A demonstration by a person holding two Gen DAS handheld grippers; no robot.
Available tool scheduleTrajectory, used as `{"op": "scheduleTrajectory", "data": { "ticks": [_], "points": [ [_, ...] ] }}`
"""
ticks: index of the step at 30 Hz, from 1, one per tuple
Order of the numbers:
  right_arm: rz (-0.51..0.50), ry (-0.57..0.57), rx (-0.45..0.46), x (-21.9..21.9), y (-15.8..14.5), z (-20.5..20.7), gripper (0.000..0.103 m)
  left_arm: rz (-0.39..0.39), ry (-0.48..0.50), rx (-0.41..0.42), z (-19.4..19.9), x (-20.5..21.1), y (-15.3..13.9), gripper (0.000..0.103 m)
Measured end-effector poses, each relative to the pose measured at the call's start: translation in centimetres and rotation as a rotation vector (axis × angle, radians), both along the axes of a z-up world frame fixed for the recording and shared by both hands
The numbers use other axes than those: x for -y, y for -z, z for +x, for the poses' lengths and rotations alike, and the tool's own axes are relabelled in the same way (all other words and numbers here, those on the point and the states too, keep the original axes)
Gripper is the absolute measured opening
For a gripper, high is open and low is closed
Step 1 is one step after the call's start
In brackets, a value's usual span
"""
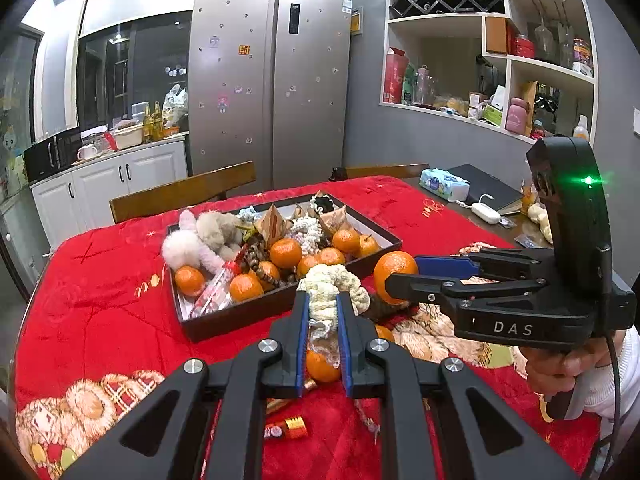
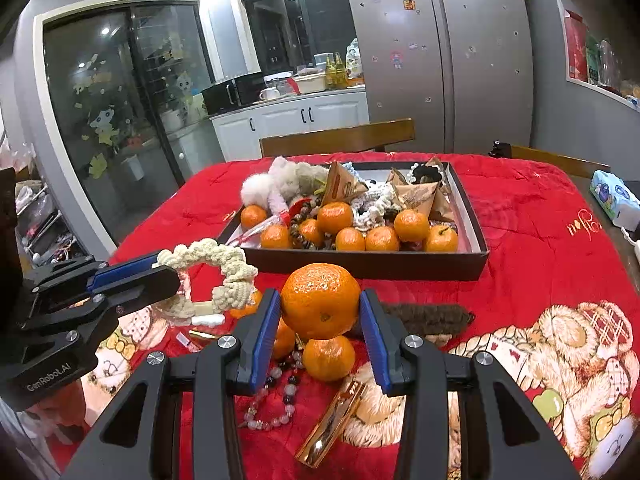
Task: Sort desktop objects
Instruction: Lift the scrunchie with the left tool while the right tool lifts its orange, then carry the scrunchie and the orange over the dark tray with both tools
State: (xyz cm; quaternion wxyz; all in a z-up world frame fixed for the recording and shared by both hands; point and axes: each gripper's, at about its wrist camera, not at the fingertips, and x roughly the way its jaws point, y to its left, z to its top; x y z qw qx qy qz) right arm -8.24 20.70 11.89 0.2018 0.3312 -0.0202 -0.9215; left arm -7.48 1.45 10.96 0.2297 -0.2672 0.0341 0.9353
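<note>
1. Right now both hands are carrying loads toward the dark tray (image 2: pixel 478 258), so the step in hand looks like the drop-off part of the sorting.
2. In the right wrist view, the right gripper (image 2: pixel 320 312) is clamping a mandarin (image 2: pixel 320 300) between its blue pads, held above the red cloth (image 2: pixel 520 232) with the tray lying at 12 o'clock.
3. In the left wrist view, the left gripper (image 1: pixel 323 312) is pinching a cream knitted ring (image 1: pixel 332 284), jaws clenched on the yarn; the tray is sitting at about 11 o'clock.
4. More mandarins, a bead bracelet (image 2: pixel 276 396) and a gold clip (image 2: pixel 332 420) are lying loose on the cloth below, still unsorted.
5. Next, each gripper is probably needing to travel over the tray rim and release; a free spot is hard to judge, since the tray is crowded.
</note>
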Motion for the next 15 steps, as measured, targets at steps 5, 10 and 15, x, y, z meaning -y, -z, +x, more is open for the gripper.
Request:
{"op": "scheduleTrajectory", "data": {
  "ticks": [5, 10, 15],
  "points": [
    [0.002, -0.002, -0.003, 0.1, -0.8, -1.2, 0.039, 0.01, 0.002, 0.016, -1.9, -0.3, -0.7, 0.014],
    [0.006, -0.008, -0.005, 0.3, -1.7, -2.9, 0.039, 0.004, 0.006, 0.0, -3.8, -0.8, -2.0, 0.014],
    [0.003, -0.013, -0.011, 0.4, -2.5, -4.7, 0.039, 0.011, -0.002, -0.013, -5.8, -0.9, -2.9, 0.014]
  ]
}}
